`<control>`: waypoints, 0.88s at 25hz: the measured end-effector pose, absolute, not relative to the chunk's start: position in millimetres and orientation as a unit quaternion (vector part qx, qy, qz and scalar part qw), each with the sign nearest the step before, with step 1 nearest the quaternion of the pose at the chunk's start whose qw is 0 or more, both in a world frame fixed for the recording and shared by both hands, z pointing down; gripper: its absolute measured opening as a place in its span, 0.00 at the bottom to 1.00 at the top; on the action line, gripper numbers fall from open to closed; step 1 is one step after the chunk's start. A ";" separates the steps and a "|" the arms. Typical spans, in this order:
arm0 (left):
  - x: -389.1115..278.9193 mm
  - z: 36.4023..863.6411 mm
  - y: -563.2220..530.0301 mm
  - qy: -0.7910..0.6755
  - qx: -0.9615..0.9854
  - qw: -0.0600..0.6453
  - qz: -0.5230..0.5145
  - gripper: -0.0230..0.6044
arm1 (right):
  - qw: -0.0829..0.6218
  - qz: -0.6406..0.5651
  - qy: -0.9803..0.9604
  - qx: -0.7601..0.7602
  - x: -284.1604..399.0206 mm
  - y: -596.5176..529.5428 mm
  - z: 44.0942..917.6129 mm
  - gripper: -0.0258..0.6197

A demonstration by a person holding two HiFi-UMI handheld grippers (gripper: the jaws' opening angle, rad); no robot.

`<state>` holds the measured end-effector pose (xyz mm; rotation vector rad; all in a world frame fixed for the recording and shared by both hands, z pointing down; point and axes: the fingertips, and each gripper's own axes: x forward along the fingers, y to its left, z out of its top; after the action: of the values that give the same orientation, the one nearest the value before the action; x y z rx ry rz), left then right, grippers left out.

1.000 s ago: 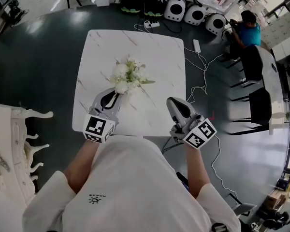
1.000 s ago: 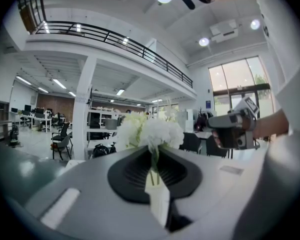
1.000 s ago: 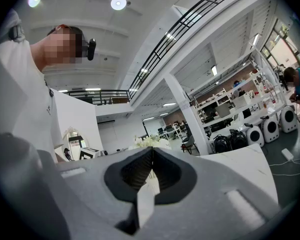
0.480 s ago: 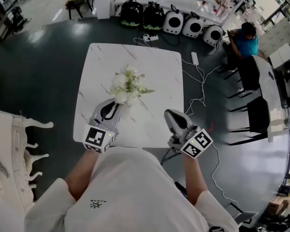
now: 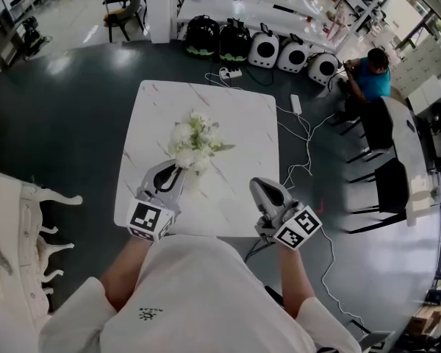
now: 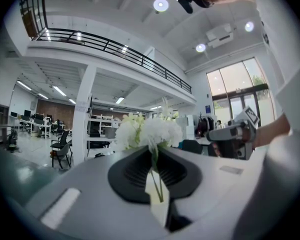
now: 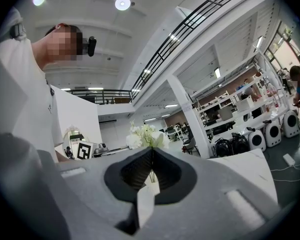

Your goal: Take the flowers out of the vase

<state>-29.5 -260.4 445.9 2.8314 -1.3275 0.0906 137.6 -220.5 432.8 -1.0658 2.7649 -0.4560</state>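
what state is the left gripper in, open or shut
Shut on the flowers: the left gripper view shows the left gripper with jaws pressed together on a thin green stem.

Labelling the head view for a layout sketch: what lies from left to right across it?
white carved furniture → left gripper → flowers → right gripper → black chairs

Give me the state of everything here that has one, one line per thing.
left tool: shut on the flowers, pinching a green stem just below the blooms.
right tool: shut, holding nothing, apart from the flowers.
flowers: upright white bunch above the table, one stem gripped.
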 end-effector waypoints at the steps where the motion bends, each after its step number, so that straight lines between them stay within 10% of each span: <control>1: -30.1 443.8 -260.4 -0.424 0.905 0.005 0.028 0.05 | 0.071 -0.151 0.920 -0.355 137.3 -220.7 432.2 0.04; 22: -36.5 399.2 -259.1 -0.421 0.907 -0.024 0.000 0.05 | 0.075 -0.147 0.921 -0.354 132.1 -218.2 427.7 0.04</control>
<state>-36.5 -259.1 399.2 2.8932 -1.3449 0.0003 132.1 -218.2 427.7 -1.0627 2.7621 -0.4414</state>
